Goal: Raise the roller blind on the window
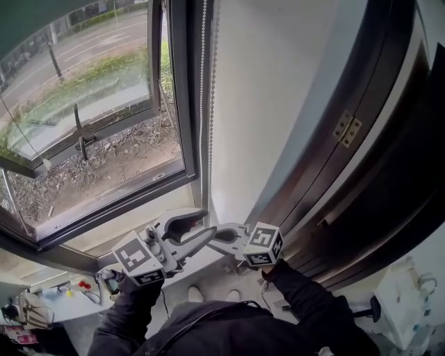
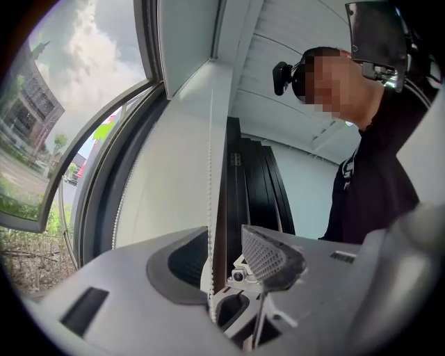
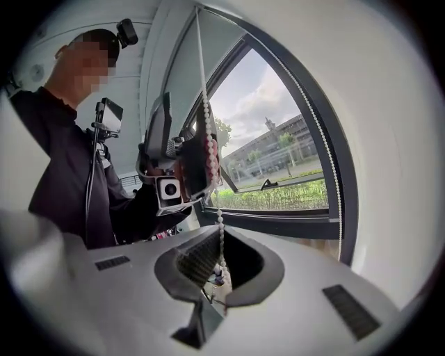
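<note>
**Markings.** The cube on the left gripper [image 1: 186, 226] and the cube on the right gripper [image 1: 224, 240] carry square black-and-white marker patterns. The small print on things at the lower left of the head view is too small to read.

**Task item.** The roller blind [image 1: 42, 17] shows as a grey-green sheet across the top of the window [image 1: 90, 125]. In the head view it is cut off by the upper left corner. Its bead chain [image 1: 203, 104] hangs in two strands just beside the dark window frame, against the white reveal.

**Left gripper.** In the left gripper view its jaws stand apart. The chain [image 2: 210, 174] runs down through the gap close to the left pad, and neither pad presses on it. The left gripper is released.

**Right gripper.** In the right gripper view the two pads are closed together, with the chain [image 3: 207, 139] pinched between them. The right gripper is clenched on the chain, which runs taut upward from the pads. The left gripper [image 3: 177, 167] sits higher on the same strand.

**Hidden or unclear.**
- The chain's lower end is lost behind the two grippers in the head view.
- The blind's roller is out of frame.
- A brass hinge [image 1: 346, 128] sits on the dark door edge at the right.
</note>
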